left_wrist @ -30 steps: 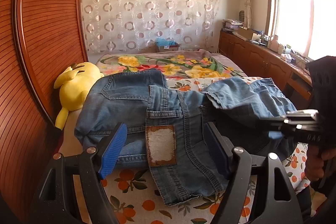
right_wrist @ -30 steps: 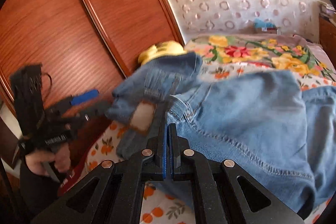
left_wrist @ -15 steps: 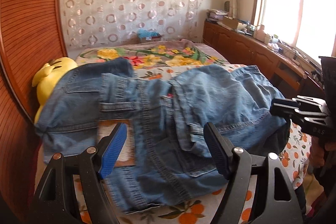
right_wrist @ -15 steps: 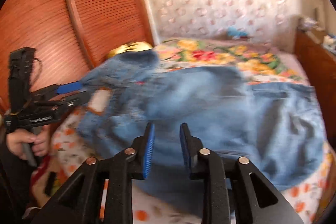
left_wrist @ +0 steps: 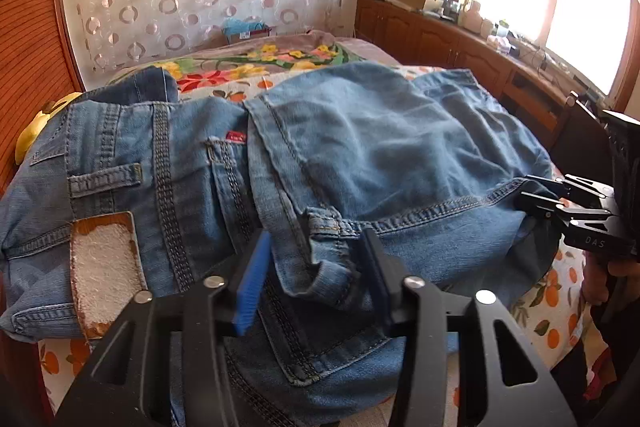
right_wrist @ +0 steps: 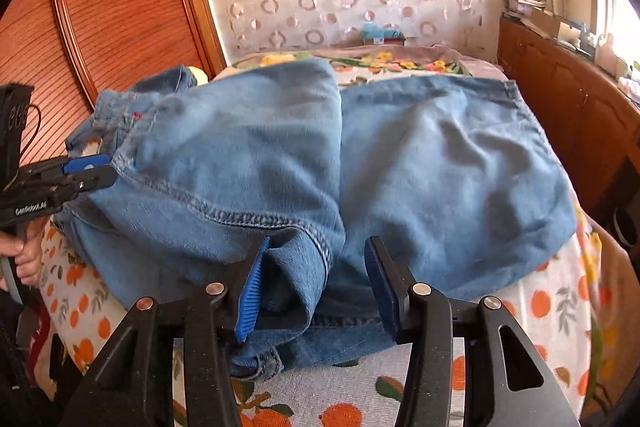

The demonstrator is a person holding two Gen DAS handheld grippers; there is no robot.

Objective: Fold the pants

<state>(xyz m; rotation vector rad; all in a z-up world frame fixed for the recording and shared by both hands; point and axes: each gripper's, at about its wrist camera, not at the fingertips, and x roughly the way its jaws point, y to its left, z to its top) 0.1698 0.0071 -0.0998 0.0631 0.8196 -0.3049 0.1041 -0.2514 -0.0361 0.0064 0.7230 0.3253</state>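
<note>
Pants: faded blue denim jeans (left_wrist: 360, 155), long axis laid left-right across the bed.
Left gripper (left_wrist: 312, 259): just narrowed, apparently astride the hem fold.
Right gripper (right_wrist: 316, 279): just widened, cuff released, spread.

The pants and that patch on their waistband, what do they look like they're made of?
The pants look like washed blue denim: faded matte cloth with heavy contrast-stitched seams and soft creases, so probably cotton. The patch looks like leather or an imitation: a brown stitched edge, with the face worn to a rough, whitish surface. I can't tell which from here.
</note>
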